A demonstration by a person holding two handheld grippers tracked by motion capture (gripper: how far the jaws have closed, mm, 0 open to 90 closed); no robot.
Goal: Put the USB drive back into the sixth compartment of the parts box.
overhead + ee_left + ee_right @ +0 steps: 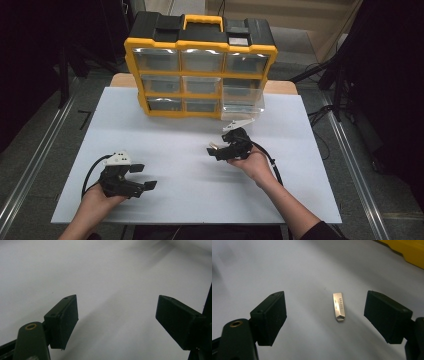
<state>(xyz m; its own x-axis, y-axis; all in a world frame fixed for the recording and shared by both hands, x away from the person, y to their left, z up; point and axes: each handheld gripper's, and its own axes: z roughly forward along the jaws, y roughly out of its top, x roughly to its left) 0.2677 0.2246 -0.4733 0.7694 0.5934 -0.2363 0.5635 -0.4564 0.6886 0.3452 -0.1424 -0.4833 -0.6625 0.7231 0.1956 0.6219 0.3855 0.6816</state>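
Note:
A small silver USB stick (pixel 339 307) lies flat on the white table top, its loop end toward the camera. My right gripper (pixel 325 298) is open just above it, and the stick sits between the two jaws, nearer the right one, touching neither. In the high view the right gripper (pixel 219 145) is at the table's middle right, with the stick (pixel 213 146) a pale speck at its tips. My left gripper (pixel 145 176) rests at the near left, open and holding nothing. In the left gripper view its jaws (pixel 116 307) stand wide over the bare white surface.
A yellow and black drawer organizer (pixel 200 75) stands at the back of the white table (pixel 180 200). Its clear lower right drawer (pixel 243 102) is pulled out toward the right gripper. Dark floor and metal rails flank the table.

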